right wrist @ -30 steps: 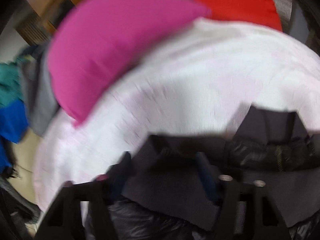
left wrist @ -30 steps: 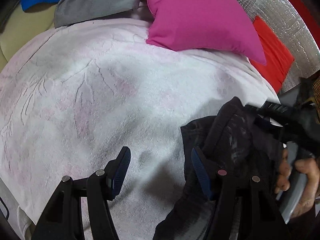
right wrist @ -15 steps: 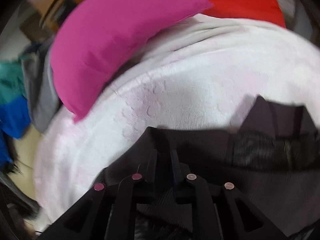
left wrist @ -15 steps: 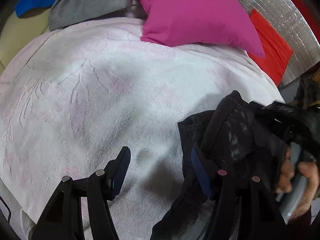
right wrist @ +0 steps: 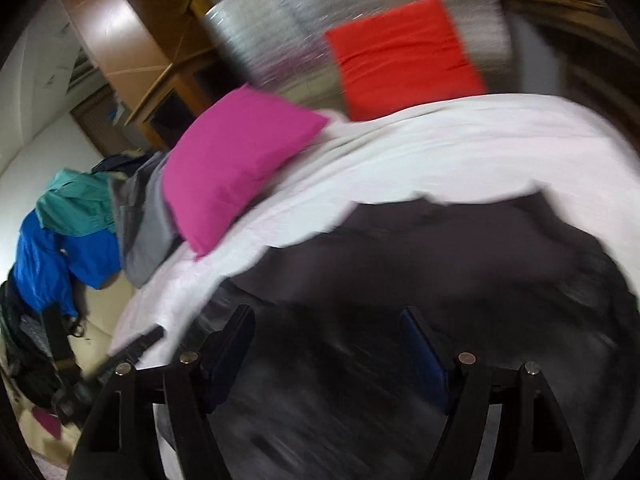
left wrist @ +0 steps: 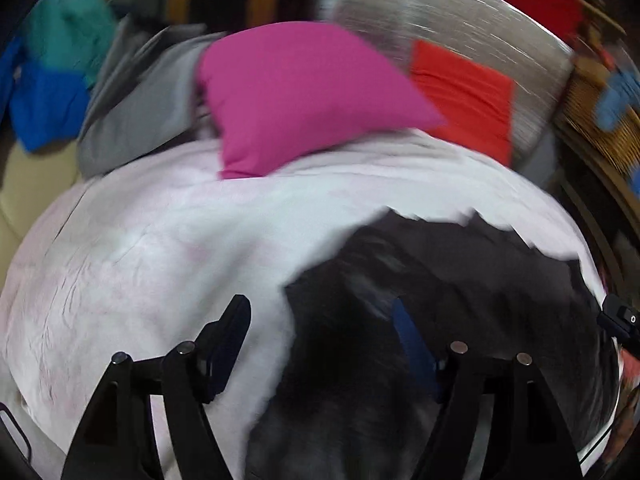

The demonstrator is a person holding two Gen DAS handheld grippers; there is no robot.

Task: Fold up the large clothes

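A large dark grey, almost black garment of soft fabric with a shinier quilted part (left wrist: 460,280) (right wrist: 460,264) lies bunched and partly spread on the white, pink-tinted bedspread (left wrist: 168,248) (right wrist: 460,152), near its front right edge; motion blur hides its details.

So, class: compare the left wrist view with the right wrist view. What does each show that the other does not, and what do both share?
Only the left wrist view shows the left gripper, its fingers opening, one finger over the white blanket and one over the dark garment; a blue thing on a wicker surface sits far right.

Only the right wrist view shows the right gripper, fingers opening above the garment, and the ceiling panel.

Both share the blanket, the garment, the pink cushion, the red cushion, the grey cloth and the blue and teal clothes.
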